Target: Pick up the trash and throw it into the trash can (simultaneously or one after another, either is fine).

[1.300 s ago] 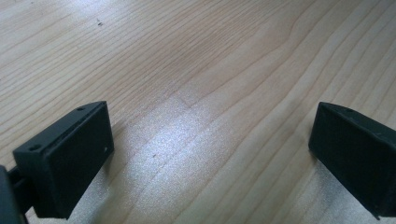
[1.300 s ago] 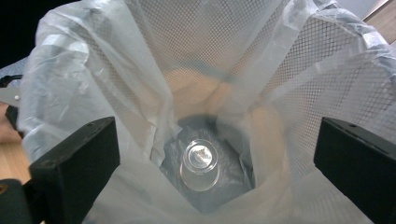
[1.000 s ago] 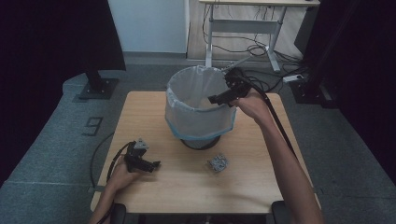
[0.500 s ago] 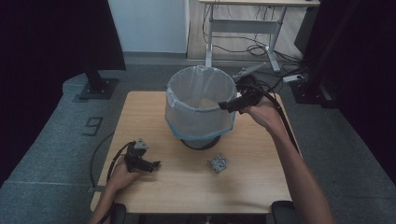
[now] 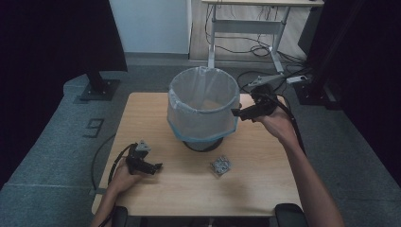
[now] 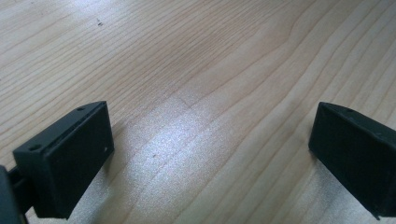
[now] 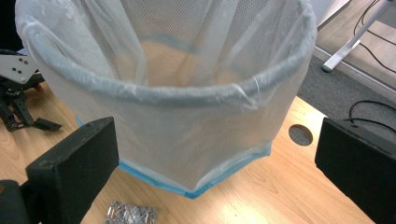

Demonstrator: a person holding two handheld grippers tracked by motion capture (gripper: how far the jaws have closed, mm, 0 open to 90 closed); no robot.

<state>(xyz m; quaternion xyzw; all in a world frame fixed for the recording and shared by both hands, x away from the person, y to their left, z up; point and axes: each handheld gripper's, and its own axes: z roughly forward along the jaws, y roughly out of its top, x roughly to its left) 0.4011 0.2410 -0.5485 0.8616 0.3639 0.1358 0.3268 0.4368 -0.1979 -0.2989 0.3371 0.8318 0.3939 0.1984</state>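
Right gripper [image 5: 238, 112]: I hold it raised beside the bin's rim, jaws spread wide, nothing between them.
Left gripper [image 5: 158, 166]: resting on the wooden table [image 5: 265, 184], jaws apart, gripping nothing.
Mesh waste bin [image 5: 203, 111]: upright mid-table, lined with a clear bag.
Crumpled foil ball [image 5: 221, 165]: on the table just before the bin.

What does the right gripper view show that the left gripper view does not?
The right gripper view alone shows the bag-lined mesh bin, the crumpled foil ball near its base, the round cable hole in the table, and the other hand-held gripper resting farther off. The left gripper view alone shows a bright glare patch on the bare wood. Both share the light wooden table and a pair of black jaws standing wide apart, holding nothing.
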